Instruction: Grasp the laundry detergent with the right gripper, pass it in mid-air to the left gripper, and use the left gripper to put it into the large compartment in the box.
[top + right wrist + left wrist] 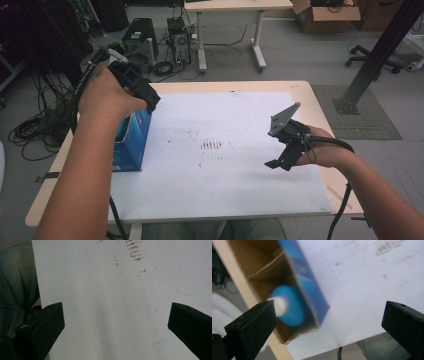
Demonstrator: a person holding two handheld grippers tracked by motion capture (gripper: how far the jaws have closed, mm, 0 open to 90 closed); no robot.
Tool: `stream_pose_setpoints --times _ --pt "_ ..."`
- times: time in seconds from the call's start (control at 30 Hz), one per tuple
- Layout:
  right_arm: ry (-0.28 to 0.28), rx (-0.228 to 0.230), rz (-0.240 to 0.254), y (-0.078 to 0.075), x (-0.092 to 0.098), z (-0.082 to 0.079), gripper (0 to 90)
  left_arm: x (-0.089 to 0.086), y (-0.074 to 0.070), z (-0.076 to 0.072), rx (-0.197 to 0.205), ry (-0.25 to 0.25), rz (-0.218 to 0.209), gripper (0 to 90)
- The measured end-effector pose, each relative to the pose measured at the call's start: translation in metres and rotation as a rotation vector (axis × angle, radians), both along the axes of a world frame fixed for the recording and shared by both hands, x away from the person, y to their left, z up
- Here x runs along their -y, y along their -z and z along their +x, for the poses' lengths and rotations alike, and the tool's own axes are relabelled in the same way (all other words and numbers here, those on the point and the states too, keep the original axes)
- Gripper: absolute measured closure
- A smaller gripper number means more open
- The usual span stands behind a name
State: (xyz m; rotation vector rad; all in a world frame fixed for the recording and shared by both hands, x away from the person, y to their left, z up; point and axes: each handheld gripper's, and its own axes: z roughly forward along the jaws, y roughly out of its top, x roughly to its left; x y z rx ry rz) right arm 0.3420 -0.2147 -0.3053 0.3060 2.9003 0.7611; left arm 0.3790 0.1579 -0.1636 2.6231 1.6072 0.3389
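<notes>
left gripper (pixel 329 322) spread, empty | blue box (pixel 131 142) upright, mouth up | bottle (pixel 289 305) inside, upright

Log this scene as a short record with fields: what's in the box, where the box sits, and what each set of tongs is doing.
box: blue carton, open top, at the left edge of the white sheet
contents: blue bottle with white cap, inside the carton
left tongs: open, nothing between them, above the carton
right tongs: open, nothing between them, over bare sheet
</notes>
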Motion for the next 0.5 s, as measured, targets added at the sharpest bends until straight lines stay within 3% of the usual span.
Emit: stream_pose_setpoints --times 0.1,0.2,0.33,0.5 --pt "0.004 -0.002 -0.007 -0.001 0.001 0.0 0.8 0.014 -0.006 -0.005 -0.002 0.064 0.019 0.2" --pt "0.009 -0.004 -0.013 -0.002 0.001 0.0 0.9 0.027 -0.009 -0.01 -0.005 0.149 -0.002 0.2" --pt "0.013 -0.002 -0.023 -0.005 0.002 0.001 0.9 0.042 -0.01 -0.015 -0.012 0.238 0.006 0.2" --pt "0.015 0.004 -0.033 -0.01 0.002 0.0 0.9 0.059 -0.007 -0.022 -0.049 0.361 0.018 0.2"
